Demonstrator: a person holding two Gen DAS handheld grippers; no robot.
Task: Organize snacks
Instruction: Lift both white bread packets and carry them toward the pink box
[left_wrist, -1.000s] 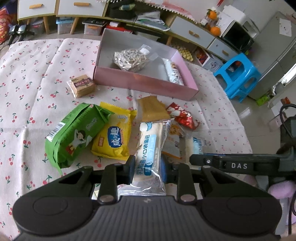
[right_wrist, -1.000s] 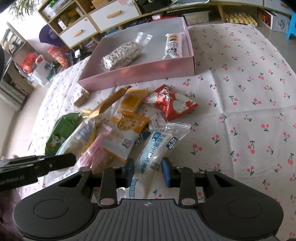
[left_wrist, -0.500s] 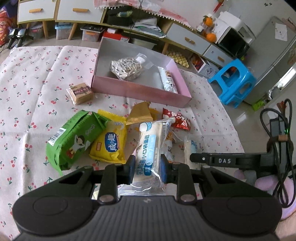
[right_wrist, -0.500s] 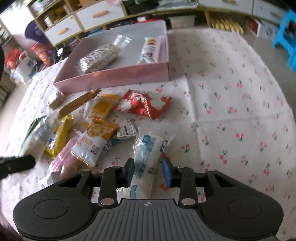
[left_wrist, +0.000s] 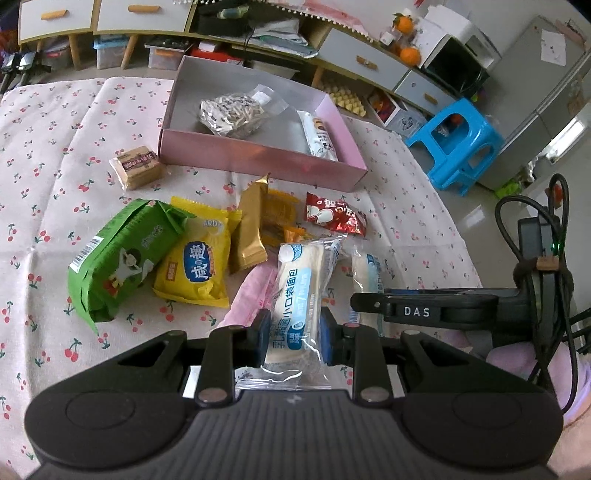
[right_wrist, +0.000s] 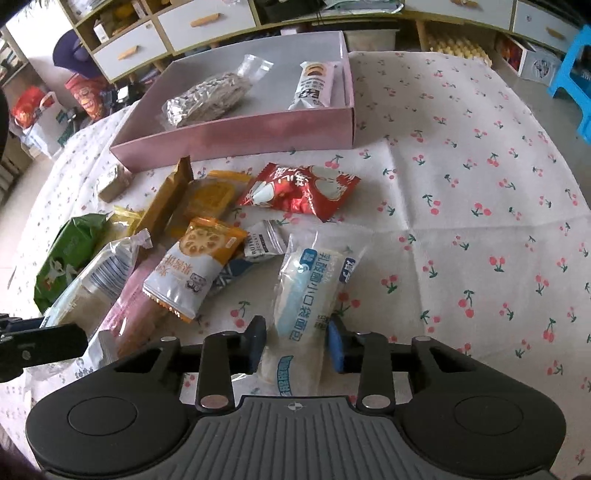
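Glossy clear plastic wraps the bread roll, matt creased cloth covers the counter, smooth pink cardboard box, crinkly foil red packet.

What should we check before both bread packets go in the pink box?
1. Left gripper pinches its bread packet: ok, pads press both sides.
2. Right gripper holds the second bread packet: not ok, jaws closing, a gap shows at the left pad.
3. Room in the pink box: ok, bare floor between the seed bag and the roll packet.
4. Left packet lifted off the pile: cannot tell.
5. Path to the box: ok, though the red packet and gold bar lie low in between.
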